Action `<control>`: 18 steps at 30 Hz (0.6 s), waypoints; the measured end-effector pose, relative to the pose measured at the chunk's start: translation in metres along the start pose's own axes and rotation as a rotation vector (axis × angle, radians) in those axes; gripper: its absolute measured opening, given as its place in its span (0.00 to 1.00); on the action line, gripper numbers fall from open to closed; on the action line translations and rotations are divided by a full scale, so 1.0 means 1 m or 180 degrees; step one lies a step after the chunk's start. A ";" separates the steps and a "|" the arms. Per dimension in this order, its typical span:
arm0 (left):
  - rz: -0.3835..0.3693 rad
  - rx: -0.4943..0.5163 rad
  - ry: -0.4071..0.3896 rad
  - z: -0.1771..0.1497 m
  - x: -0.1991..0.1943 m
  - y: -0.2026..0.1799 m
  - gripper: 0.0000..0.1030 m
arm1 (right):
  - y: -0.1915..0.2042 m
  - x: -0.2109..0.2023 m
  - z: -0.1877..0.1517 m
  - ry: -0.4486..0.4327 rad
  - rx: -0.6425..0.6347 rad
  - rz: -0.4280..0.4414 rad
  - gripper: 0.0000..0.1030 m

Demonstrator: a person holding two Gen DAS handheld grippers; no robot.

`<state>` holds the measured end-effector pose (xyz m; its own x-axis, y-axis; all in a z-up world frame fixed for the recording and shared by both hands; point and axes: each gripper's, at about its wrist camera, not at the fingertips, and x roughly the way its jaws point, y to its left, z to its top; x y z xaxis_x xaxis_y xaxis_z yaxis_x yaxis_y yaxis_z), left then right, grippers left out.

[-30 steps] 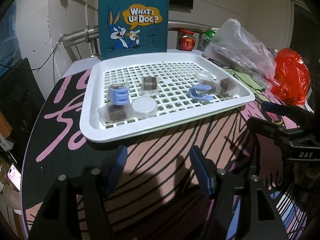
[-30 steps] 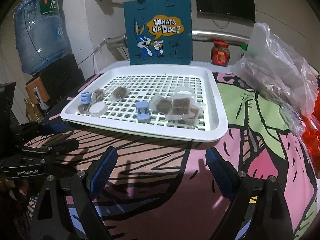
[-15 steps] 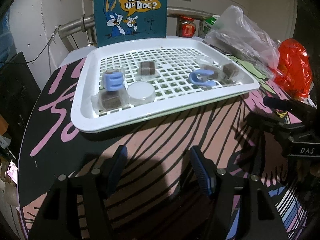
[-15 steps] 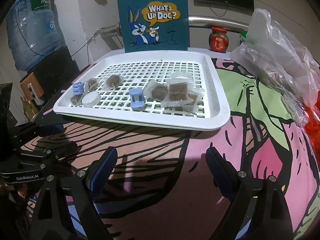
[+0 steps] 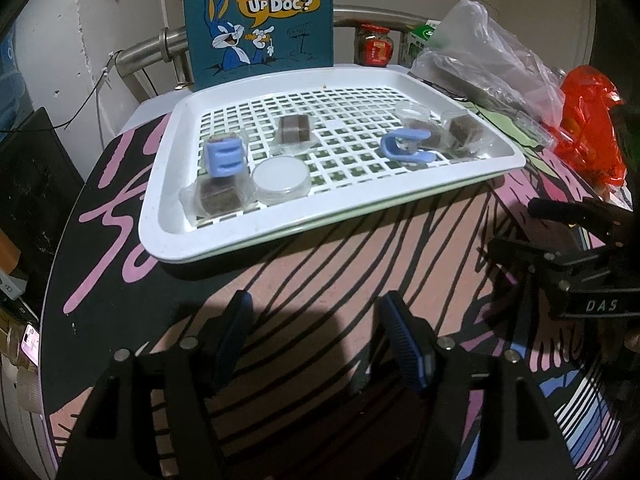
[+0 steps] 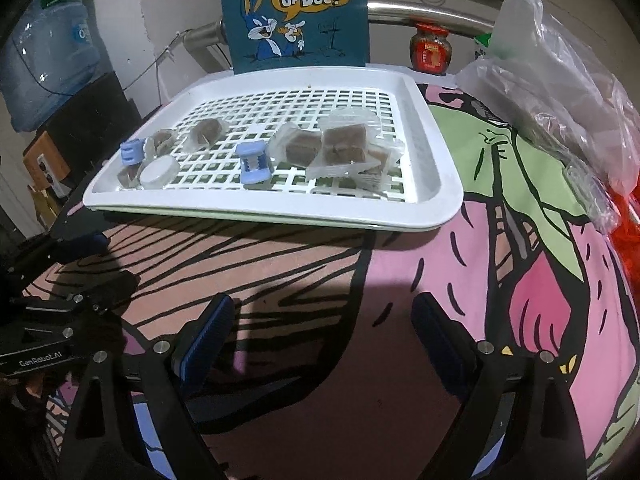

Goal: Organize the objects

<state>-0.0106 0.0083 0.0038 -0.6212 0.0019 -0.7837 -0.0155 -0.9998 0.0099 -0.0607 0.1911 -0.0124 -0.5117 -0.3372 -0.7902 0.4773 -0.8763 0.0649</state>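
Tray [image 5: 160,216], white and latticed, is set on the patterned tabletop [image 5: 320,264] before a teal cartoon bag [image 5: 260,20]. On it are seen two blue clips [image 5: 225,157] [image 5: 406,148], a round lid [image 5: 282,174] and wrapped brown cubes [image 6: 344,146], perhaps sweets; the wrapping blurs them. The left claw [image 5: 316,340] is held wide open and empty above the tabletop, short of the tray. The right claw [image 6: 320,344] is likewise spread wide, with nothing gripped.
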 end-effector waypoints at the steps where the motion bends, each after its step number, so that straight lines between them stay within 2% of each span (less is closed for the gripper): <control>1: 0.0000 -0.0004 0.0006 0.000 0.000 0.000 0.71 | 0.002 0.000 0.000 0.0008 -0.0025 -0.0032 0.88; 3: 0.0006 -0.0004 0.0018 0.000 0.001 0.000 0.75 | 0.004 0.002 0.000 0.0037 -0.0075 -0.0092 0.89; 8: 0.0021 -0.0015 0.0056 0.000 0.004 0.001 0.86 | 0.006 0.005 -0.002 0.0094 -0.0120 -0.0126 0.99; 11: 0.0042 -0.0027 0.0068 0.000 0.004 0.001 0.89 | 0.006 0.005 -0.003 0.0100 -0.0117 -0.0130 1.00; 14: 0.0073 -0.0078 0.0112 0.000 0.007 0.004 0.99 | 0.006 0.005 -0.004 0.0101 -0.0114 -0.0126 1.00; 18: 0.0089 -0.0084 0.0121 -0.001 0.007 0.005 1.00 | 0.005 0.004 -0.006 0.0104 -0.0122 -0.0114 1.00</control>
<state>-0.0143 0.0037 -0.0017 -0.5908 -0.0261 -0.8064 0.0222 -0.9996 0.0161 -0.0562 0.1872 -0.0185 -0.5057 -0.2938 -0.8112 0.4864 -0.8737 0.0132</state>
